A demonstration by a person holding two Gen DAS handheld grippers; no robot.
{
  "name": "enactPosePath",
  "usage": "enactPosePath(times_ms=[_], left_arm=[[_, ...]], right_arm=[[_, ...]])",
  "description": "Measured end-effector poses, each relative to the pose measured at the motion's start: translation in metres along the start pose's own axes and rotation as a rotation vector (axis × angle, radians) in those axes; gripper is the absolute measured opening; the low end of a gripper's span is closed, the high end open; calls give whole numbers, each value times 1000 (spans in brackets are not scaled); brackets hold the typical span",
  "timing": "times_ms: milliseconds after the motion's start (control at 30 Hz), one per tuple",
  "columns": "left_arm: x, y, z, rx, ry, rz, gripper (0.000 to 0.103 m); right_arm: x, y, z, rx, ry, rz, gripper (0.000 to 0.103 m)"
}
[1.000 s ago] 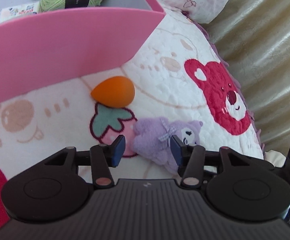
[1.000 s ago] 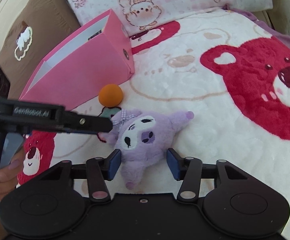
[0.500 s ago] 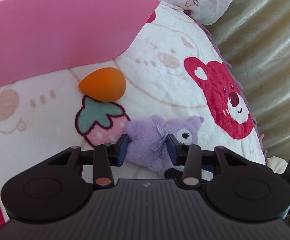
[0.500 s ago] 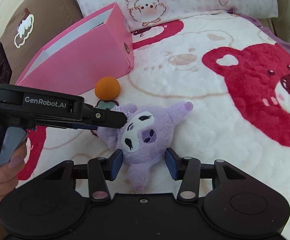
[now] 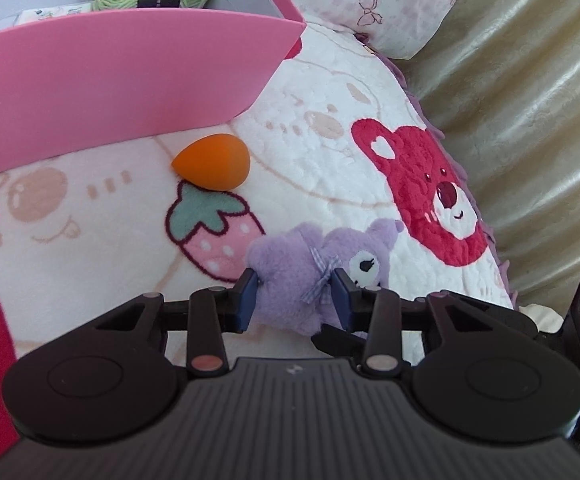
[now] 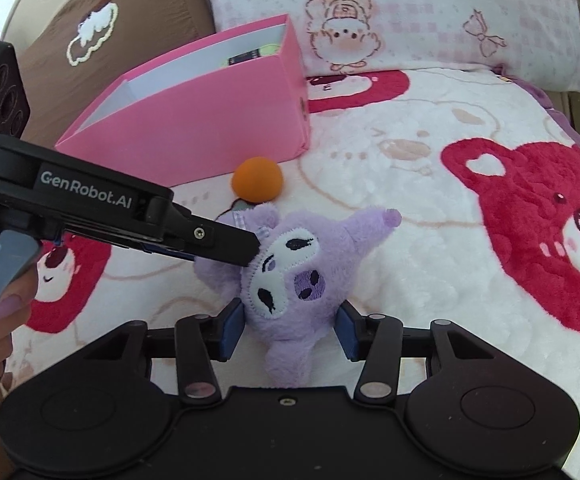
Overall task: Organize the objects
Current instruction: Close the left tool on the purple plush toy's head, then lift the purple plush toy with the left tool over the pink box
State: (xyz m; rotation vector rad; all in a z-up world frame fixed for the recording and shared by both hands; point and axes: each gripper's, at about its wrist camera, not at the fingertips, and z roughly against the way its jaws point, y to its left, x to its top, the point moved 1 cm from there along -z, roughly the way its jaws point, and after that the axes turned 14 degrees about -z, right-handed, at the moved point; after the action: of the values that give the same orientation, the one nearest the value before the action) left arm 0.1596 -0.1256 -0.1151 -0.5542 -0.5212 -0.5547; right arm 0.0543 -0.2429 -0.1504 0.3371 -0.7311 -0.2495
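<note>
Spread over the bed, a white blanket (image 6: 429, 208) with red bears carries everything, and a pink file box (image 6: 194, 136) stands on it toward the pillows. Just in front of the box lies an orange makeup sponge (image 6: 258, 179), and nearer than that a purple plush toy (image 6: 290, 276), its long axis running away from the box with the ears toward it. Both tools are on the plush at once: the left hand-held gripper (image 5: 294, 294) has just been closing and now pinches the ear end by the checked bow, while the right hand-held gripper (image 6: 290, 332) has its pads against the plush's lower body on either side. The box sits beyond and left of the plush, so the carry likely goes up and over the sponge.
</note>
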Motion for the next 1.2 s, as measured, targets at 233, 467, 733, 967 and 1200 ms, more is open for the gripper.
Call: enactPosePath(times_ms=[233, 467, 733, 967, 1200], left_arm=[[-13, 5, 20, 20, 23, 25, 38], [-21, -1, 42, 27, 18, 8, 38], [-33, -2, 70, 34, 19, 0, 38], [-43, -4, 102, 49, 11, -21, 38], [-45, 2, 130, 56, 15, -2, 38]], right_arm=[[-7, 17, 4, 42, 38, 21, 54], [-14, 38, 12, 10, 38, 110, 54], [-21, 61, 28, 17, 38, 193, 54], [-25, 85, 42, 41, 49, 226, 54], [-23, 111, 53, 56, 82, 245, 55]])
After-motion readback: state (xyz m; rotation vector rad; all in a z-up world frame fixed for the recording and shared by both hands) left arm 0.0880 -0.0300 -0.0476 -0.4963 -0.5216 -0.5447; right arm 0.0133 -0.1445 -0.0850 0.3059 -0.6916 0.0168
